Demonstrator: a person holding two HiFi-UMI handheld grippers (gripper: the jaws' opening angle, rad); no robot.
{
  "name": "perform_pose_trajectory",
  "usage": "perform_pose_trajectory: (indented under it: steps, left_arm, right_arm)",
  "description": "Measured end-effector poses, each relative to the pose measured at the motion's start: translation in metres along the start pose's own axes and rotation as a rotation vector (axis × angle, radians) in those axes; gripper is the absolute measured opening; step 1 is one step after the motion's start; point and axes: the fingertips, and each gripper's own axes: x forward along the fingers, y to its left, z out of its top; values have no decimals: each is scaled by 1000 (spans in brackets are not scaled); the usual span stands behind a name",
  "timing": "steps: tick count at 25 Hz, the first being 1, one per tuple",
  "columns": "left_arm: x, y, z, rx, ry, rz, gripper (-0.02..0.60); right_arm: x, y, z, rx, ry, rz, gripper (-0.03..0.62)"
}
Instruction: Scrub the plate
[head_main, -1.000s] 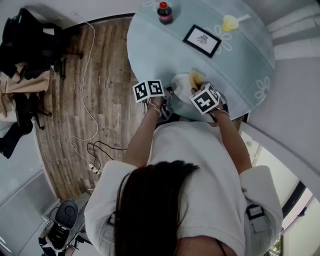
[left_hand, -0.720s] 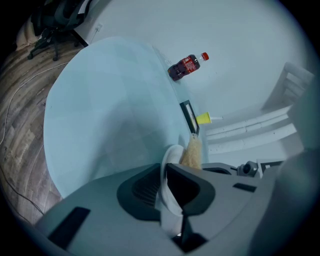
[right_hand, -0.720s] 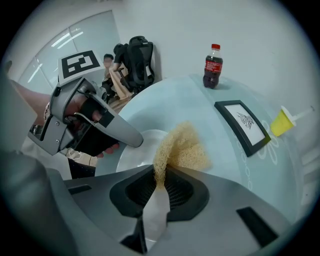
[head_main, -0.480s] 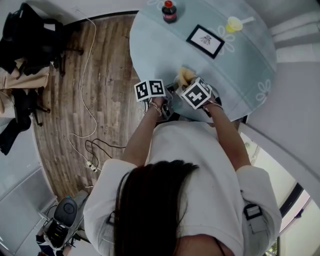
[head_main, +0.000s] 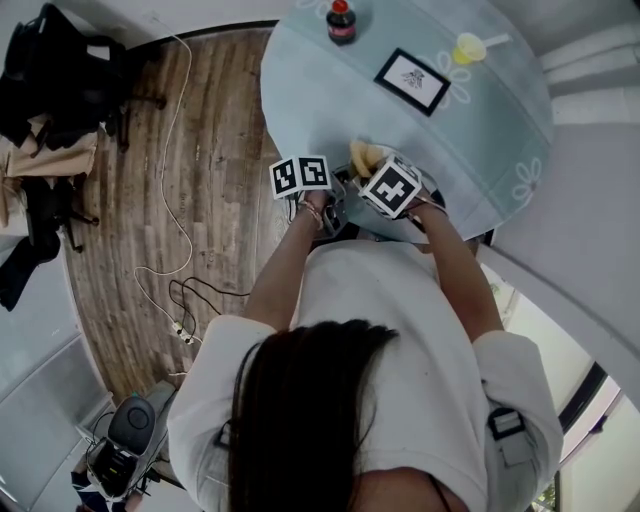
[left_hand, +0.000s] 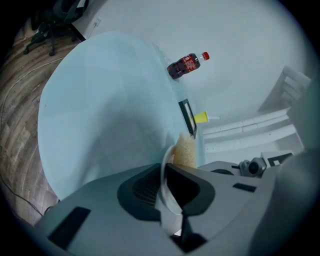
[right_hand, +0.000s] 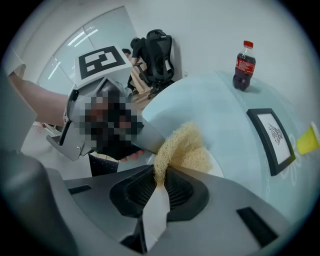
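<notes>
- In the head view the marker cubes (head_main: 390, 186) on the two tongs cover nearly all of the plate (left_hand: 168, 206), so it can hardly be made out there.
- The left gripper view shows the plate only edge-on: a thin white rim running up between the jaws. Its face is hidden behind the tongs' own grey body.
- The left tongs (left_hand: 164, 175) have their jaws close together, and the jaws have just been closing. Both pads press on the plate's rim.
- The right tongs (right_hand: 161, 175) are clamped on a yellow, fibrous scrub pad (right_hand: 185, 147). The pad bulges out above the jaws and lies against the plate. Only a white sliver of plate shows beside the pad.
- The plate is held at the near edge of the table (head_main: 480, 130), just in front of the person (head_main: 380, 380).
- The person's head and white shirt fill the lower half of the head view and hide the table's near rim.
- The table is round and pale blue, with faint flower shapes on it.
- At its far side stands a dark bottle (head_main: 341, 22) with a red cap and label.
- A black-framed picture (head_main: 412, 81) lies flat between the bottle and a small yellow object (head_main: 466, 47), which is too small to identify.
- Left of the table is a wood-plank floor (head_main: 130, 220) with a white cable (head_main: 170, 150) trailing across it.
- Dark bags (head_main: 60, 90) are piled by the wall, cut off at the frame's edge.
</notes>
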Motion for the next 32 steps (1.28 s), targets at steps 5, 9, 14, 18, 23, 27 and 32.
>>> perform_pose_trajectory:
  steps: [5,9,14,18,23,27,32]
  left_arm:
    - [1,0,-1,-10,6,-3,44]
    - [0,1,-1,-13,8,-5,44]
    - [0,1,0,-20,1,-2,44]
    - [0,0,1,-20,4,-1,44]
    - [0,1,1,-19,1,5,44]
    - [1,1,0,-18,-3,13,44]
    - [1,1,0,-26,-10,16,44]
  right_arm:
    - [-3,13,-1,-34,-23,64,60]
    - [-6,25,-6,-43,-21,104,60]
    - [-9,35,-19,-51,13,158,61]
    - [-13,37,-30,-47,38,163,61]
    - [-19,42,-49,-57,65,191,60]
    - [-24,40,-65,-35,74,185,61]
    - [-31,34,-82,33,59,179,61]
